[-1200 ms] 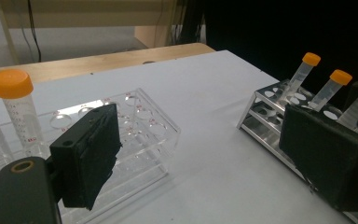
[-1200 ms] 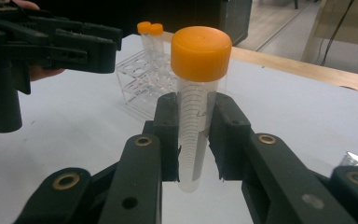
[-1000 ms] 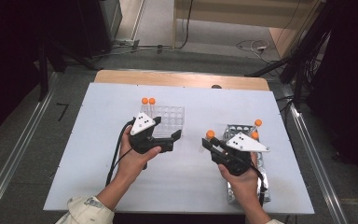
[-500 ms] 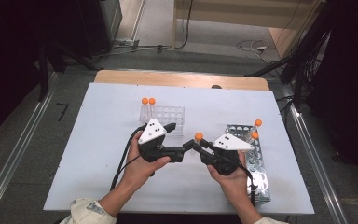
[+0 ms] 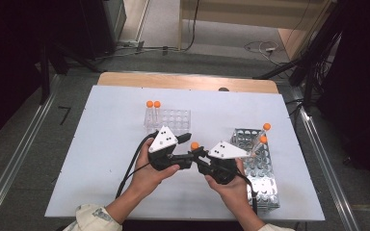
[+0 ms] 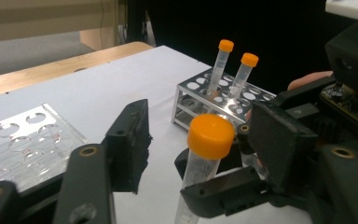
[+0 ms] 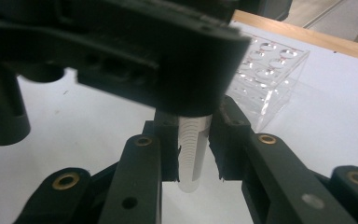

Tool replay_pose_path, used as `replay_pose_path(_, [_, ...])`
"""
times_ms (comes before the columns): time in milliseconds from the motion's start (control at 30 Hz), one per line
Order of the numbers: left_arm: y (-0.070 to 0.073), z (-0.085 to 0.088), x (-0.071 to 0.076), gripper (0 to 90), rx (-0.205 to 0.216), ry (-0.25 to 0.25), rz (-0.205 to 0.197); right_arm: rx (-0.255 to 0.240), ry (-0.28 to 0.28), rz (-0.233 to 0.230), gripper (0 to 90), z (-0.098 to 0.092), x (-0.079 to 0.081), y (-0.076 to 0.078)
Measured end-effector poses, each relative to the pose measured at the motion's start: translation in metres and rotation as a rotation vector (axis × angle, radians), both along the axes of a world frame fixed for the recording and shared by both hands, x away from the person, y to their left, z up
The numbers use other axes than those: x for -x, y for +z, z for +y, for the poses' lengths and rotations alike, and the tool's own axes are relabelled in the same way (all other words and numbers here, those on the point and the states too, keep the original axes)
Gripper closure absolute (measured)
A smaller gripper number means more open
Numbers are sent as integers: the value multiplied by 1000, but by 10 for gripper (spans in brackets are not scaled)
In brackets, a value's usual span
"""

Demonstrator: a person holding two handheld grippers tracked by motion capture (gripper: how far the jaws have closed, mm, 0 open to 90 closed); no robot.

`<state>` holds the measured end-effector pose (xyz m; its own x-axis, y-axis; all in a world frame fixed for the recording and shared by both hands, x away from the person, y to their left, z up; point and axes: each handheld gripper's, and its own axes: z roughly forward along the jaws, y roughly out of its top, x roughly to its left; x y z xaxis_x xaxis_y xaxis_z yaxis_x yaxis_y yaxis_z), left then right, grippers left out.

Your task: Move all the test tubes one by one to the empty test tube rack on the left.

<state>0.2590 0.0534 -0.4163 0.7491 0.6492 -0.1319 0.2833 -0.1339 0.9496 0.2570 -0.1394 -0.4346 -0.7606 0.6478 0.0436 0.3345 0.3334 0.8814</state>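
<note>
Mid-handover above the table's front middle, the right gripper [image 5: 198,155] pinched an orange-capped tube [image 6: 205,154] while the left gripper [image 5: 187,150], jaws just closing around it, had not yet clamped; two tubes stood in the clear rack [image 5: 169,118], two remained in the metal rack [image 5: 257,163].

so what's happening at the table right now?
A person is passing an orange-capped tube from tool to tool, mid-table. The right tool is shut on the tube's body, holding it upright. The left tool has just been closing around it, tube between its jaws, pads not yet pressing. Two more capped tubes stand in the metal rack on the person's right, and two in the clear rack farther back.
</note>
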Motion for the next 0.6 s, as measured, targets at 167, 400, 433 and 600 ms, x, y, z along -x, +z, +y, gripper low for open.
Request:
replay_pose_path(167, [0,0,2,572,-8,3,-32,-7,8,0,717,1,1,0])
replay_pose_path(400, [-3,-3,3,626,-19,-14,-37,-12,4,2,717,0,0,1])
replay_pose_path(433, [-3,-4,3,634,-17,-14,-37,-12,5,2,717,0,0,1])
replay_pose_path(600, [-5,-4,3,671,-26,-10,-44,-10,6,4,717,0,0,0])
